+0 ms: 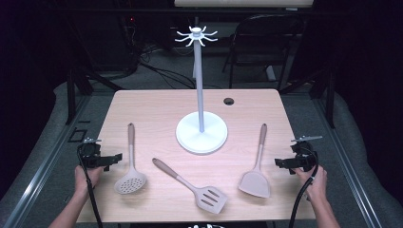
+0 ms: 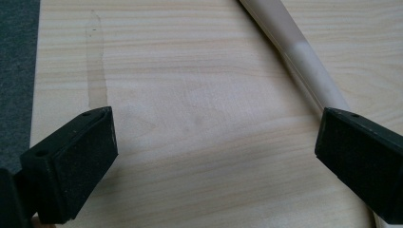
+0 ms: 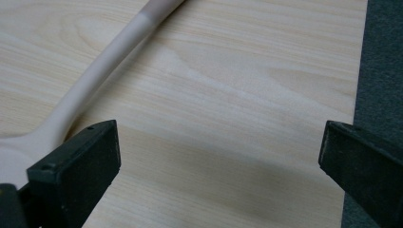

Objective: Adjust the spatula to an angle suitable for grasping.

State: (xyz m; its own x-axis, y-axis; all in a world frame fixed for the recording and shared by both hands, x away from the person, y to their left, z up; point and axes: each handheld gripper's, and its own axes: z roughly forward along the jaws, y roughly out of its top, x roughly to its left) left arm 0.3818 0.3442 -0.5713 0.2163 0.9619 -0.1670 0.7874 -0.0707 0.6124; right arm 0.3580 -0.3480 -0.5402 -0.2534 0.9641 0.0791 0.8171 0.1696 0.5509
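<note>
You had not yet begun: both tongs, left tongs (image 1: 113, 158) and right tongs (image 1: 280, 163), sat released at the desk's (image 1: 142, 102) lower edges. Three utensils lay below the frame-centre hook stand (image 1: 201, 128); I judged you next needed to grip a handle.

Three utensils (image 1: 130, 161) – one hook stand (image 1: 201, 128) – one table (image 1: 157, 102).

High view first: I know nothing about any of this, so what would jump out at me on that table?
Probably the tall white stand at the table's middle, its hooked crown bare. In front of it lie three pinkish utensils: a round skimmer at left, a slotted turner in the centre and a solid turner at right. At either edge a hand holds a black tool, the left gripper and right gripper, jaws wide open, gripping nothing.
</note>
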